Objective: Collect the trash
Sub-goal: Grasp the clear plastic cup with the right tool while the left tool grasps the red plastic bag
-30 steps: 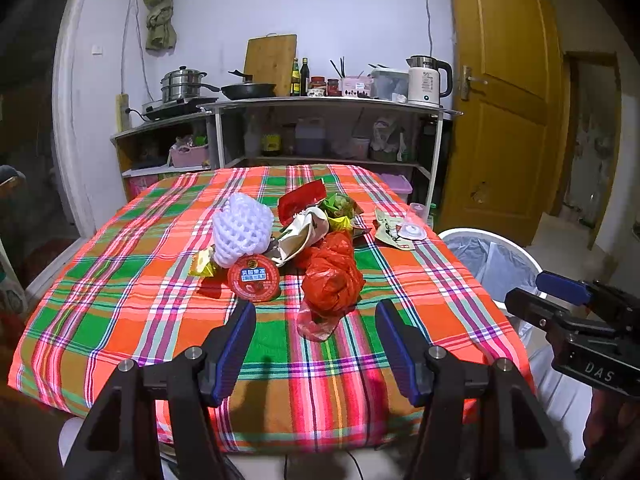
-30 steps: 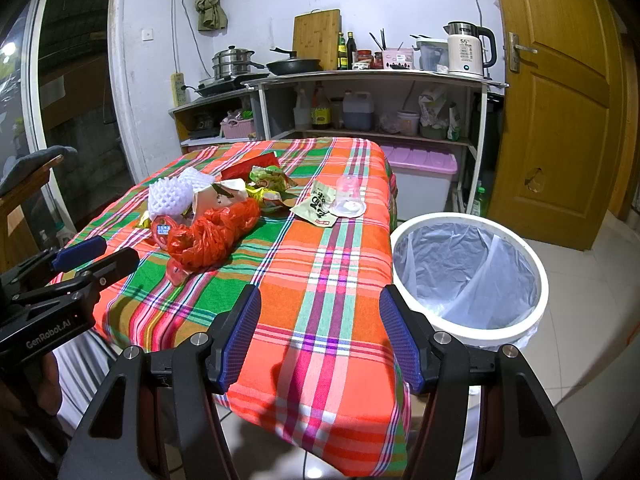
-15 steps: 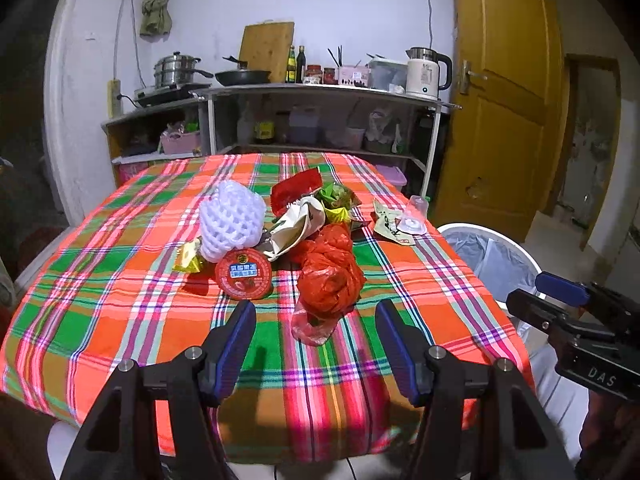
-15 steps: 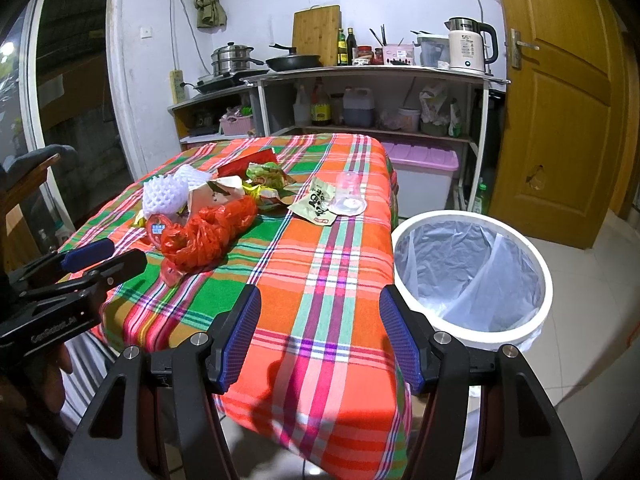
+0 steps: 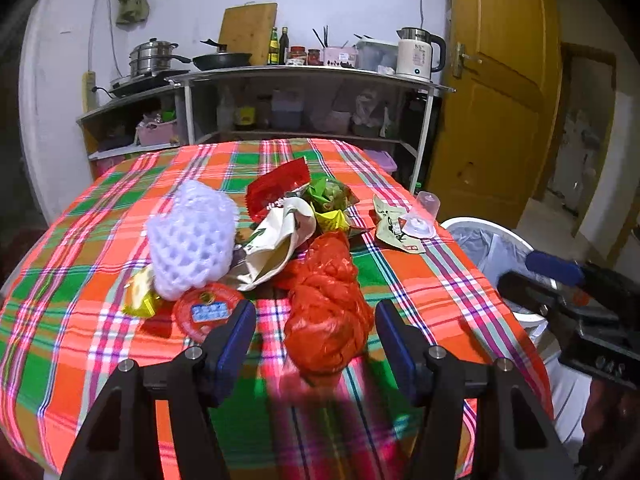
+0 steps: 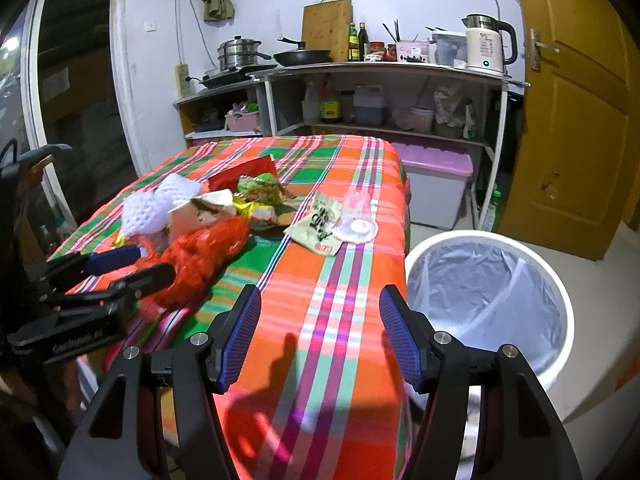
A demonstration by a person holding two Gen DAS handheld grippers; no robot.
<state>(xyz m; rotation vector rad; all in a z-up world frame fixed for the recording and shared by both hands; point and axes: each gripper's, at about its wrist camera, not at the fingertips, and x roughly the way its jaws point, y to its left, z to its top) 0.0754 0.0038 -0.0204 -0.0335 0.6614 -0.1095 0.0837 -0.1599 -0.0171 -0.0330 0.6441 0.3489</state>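
A heap of trash lies on the plaid tablecloth [image 5: 80, 240]. A crumpled red plastic bag [image 5: 326, 304] sits just ahead of my left gripper [image 5: 315, 336], which is open and empty, its blue pads either side of the bag's near end. Beside the bag are a white foam net [image 5: 192, 236], a round red lid [image 5: 206, 312], a beige paper bag [image 5: 276, 240] and red and green wrappers. A green wrapper [image 6: 320, 226] and a clear plastic cup [image 6: 356, 216] lie farther right. My right gripper [image 6: 320, 332] is open over the table's near edge, beside the white bin [image 6: 488, 304].
The white bin, lined with a clear bag, stands on the floor right of the table. Behind the table are metal shelves [image 6: 384, 68] with pots, bottles and a kettle [image 6: 486, 46]. A lilac storage box [image 6: 436, 184] sits under them. A yellow door [image 6: 576, 120] is at the right.
Both grippers have moved forward toward the table. The left one has closed in on the red bag; the right one is now over the table edge. Both stay open.
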